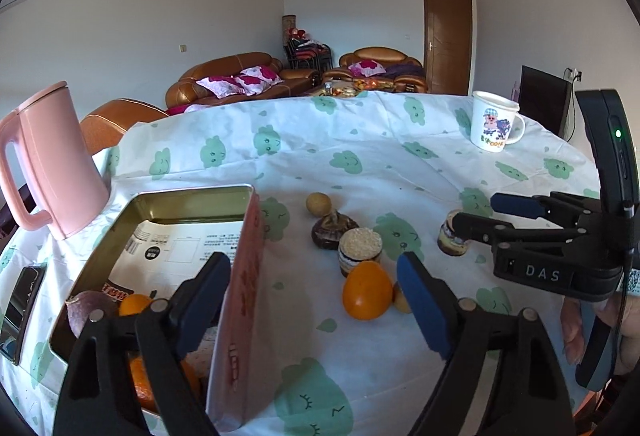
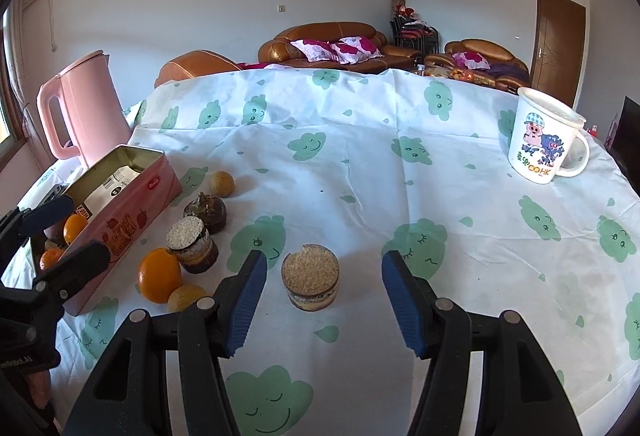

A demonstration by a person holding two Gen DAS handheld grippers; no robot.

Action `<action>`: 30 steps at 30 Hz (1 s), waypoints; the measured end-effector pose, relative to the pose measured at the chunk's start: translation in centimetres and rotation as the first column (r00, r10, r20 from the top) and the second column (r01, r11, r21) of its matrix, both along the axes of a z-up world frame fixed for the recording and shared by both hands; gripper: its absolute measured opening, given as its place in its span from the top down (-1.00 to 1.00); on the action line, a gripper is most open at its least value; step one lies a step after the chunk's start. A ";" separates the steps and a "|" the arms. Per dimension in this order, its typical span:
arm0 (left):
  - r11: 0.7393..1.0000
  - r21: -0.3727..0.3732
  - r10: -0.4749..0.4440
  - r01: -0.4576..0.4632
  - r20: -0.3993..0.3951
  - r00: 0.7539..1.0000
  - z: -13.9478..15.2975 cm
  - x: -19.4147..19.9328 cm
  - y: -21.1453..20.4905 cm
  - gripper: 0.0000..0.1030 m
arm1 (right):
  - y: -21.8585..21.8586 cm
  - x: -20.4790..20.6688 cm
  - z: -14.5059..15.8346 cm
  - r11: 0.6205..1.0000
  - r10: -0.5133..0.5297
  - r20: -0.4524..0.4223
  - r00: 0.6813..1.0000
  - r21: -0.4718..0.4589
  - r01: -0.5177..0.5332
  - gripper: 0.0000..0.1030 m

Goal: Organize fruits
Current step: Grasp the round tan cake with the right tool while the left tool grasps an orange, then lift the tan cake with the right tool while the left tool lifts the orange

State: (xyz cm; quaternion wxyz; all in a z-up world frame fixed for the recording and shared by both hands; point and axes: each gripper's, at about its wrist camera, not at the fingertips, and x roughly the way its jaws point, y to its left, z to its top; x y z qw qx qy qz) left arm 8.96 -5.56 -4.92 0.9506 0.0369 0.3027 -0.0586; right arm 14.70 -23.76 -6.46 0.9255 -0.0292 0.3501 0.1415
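An open pink tin [image 1: 248,276] stands at the left of the table and holds a dark passion fruit [image 1: 90,310] and oranges [image 1: 134,304]. My left gripper [image 1: 316,304] is open and straddles the tin's right wall, one finger inside, one outside. Just beyond its outer finger lie a loose orange [image 1: 366,290] and a small yellow fruit [image 1: 400,302]. Farther off sit a round tan fruit [image 1: 319,203], a dark mangosteen-like fruit [image 1: 334,232] and a layered cake piece [image 1: 360,250]. My right gripper [image 2: 326,300] is open, with a second cake piece [image 2: 310,276] between its fingertips, untouched.
A pink kettle [image 1: 48,164] stands behind the tin, with a phone [image 1: 22,312] at the table's left edge. A white cartoon mug [image 2: 544,140] sits at the far right. The green-patterned tablecloth [image 2: 360,156] covers the round table. Sofas stand beyond it.
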 end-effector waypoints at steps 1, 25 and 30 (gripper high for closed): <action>1.000 -0.004 -0.004 0.004 -0.008 1.000 -0.2 0.1 -0.2 -0.69 | 0.1 0.1 -0.1 1.000 -0.002 -0.005 1.000 -0.007 0.002 -0.20; 0.992 -0.050 -0.123 0.115 -0.216 0.969 -3.1 3.8 -2.6 0.23 | 0.7 1.8 -1.4 0.999 0.033 -0.108 0.994 0.005 -0.033 0.31; 0.988 -0.115 -0.122 0.099 -0.213 0.969 -3.1 3.9 -1.5 0.36 | 1.0 1.7 -1.4 0.999 0.039 -0.101 0.994 -0.008 -0.040 0.31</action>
